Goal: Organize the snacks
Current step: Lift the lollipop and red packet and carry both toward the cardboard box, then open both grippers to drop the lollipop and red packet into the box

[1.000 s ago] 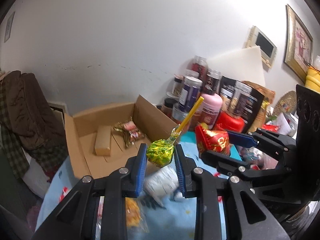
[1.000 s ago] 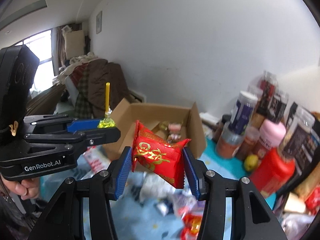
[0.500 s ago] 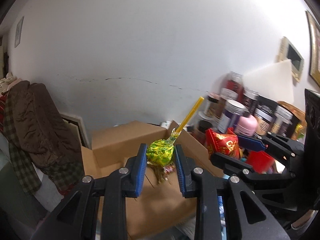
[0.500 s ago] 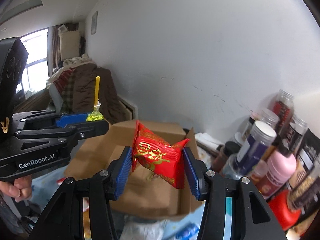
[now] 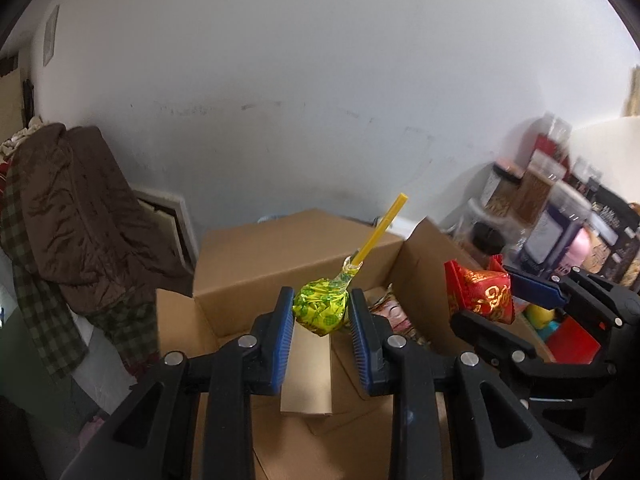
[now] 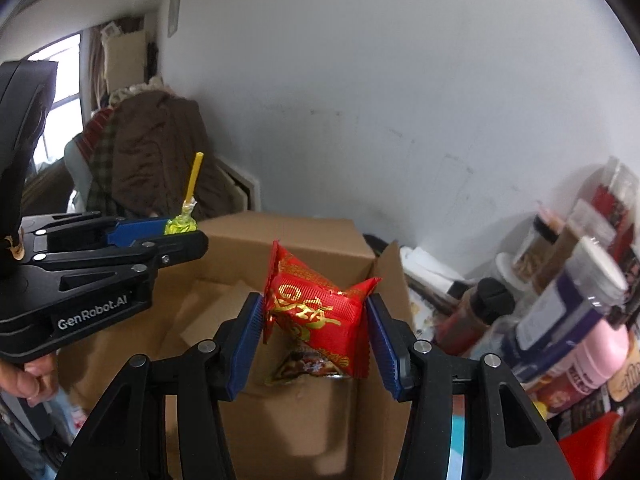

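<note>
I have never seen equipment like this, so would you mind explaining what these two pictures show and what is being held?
There is no robot here: a person holds a pair of hand-held tongs in each hand, each with a camera looking along its fingers. One picture comes from the left tongs, shut on a green-wrapped lollipop with a yellow stick. The other comes from the right tongs, shut on a red snack packet. Both hover over an open cardboard box already holding a few snacks. Jars and bottles crowd the right.

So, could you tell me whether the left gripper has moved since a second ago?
Yes: the left gripper, holding the lollipop, has moved over the cardboard box.
</note>
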